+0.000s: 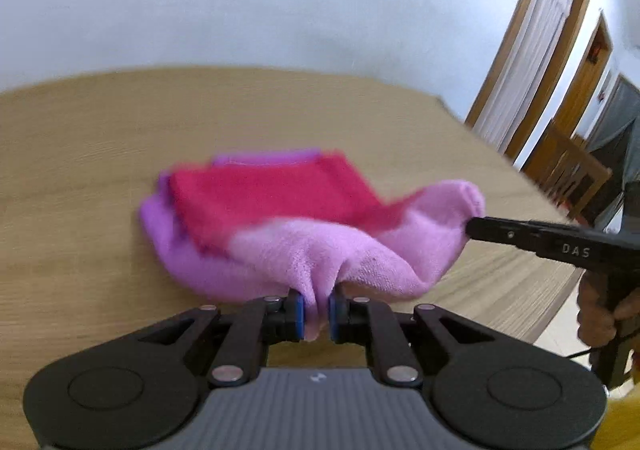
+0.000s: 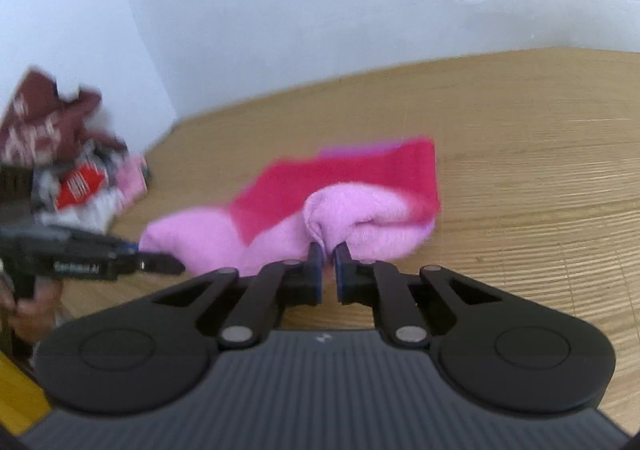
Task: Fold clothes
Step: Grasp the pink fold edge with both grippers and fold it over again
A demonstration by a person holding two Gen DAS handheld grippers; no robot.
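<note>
A pink cloth with a red band (image 1: 304, 226) lies bunched on the wooden table (image 1: 80, 169). My left gripper (image 1: 316, 310) is shut on a pinch of its near pink edge. My right gripper (image 2: 328, 266) is shut on another pink corner of the same cloth (image 2: 360, 217). In the left wrist view the right gripper (image 1: 472, 228) comes in from the right, at the cloth's right end. In the right wrist view the left gripper (image 2: 168, 264) holds the cloth's left end. A purple edge (image 1: 264, 158) shows under the red part.
A heap of other clothes (image 2: 72, 165), dark red, white and pink, lies at the table's far left against the white wall. Wooden doors (image 1: 540, 49) and a wooden chair (image 1: 568, 169) stand beyond the table's right edge.
</note>
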